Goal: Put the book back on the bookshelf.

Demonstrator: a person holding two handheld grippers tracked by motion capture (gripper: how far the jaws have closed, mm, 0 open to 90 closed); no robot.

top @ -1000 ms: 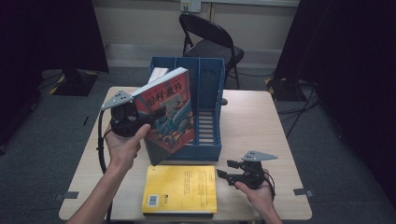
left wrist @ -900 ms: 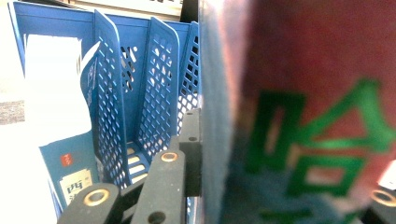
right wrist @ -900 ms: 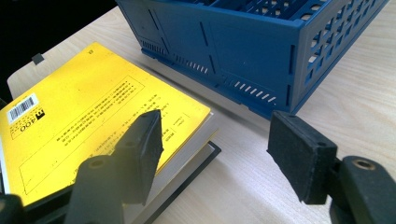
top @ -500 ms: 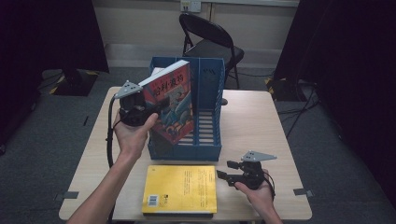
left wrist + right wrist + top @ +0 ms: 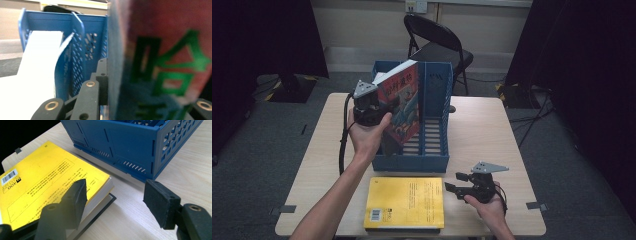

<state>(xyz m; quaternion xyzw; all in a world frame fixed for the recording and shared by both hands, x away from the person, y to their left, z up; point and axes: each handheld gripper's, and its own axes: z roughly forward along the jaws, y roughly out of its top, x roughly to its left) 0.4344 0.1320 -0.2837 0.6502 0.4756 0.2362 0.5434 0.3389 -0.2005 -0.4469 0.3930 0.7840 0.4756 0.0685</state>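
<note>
Books first, nearest the camera: a yellow book [image 5: 404, 202] lies flat at the bottom centre of the high view, on the front edge of the pale wooden worktop [image 5: 482, 130], with a dark cover peeking out under it in the right gripper view. Just to its right, lower right of the frame, the right gripper [image 5: 457, 182] sits low in the person's hand, jaws spread with nothing between them, pointing at the yellow book's near corner but not touching it. In its own view, one pad hangs over that corner and the other over bare wood.

Moving up the frame, the blue file rack [image 5: 432, 125] stands mid-worktop, slotted walls upright. At its left side, the left gripper [image 5: 384, 107] is up off the worktop, pinching a red-and-blue illustrated book [image 5: 404, 107] by its edge. That book is upright, slightly tilted, at the rack's left compartment; whether its bottom edge is inside I cannot tell. The left gripper view shows the cover's green lettering close up and white sheets [image 5: 37, 65] already standing in a compartment beyond.

Farthest back, a black folding chair [image 5: 437, 42] waits behind the worktop.
</note>
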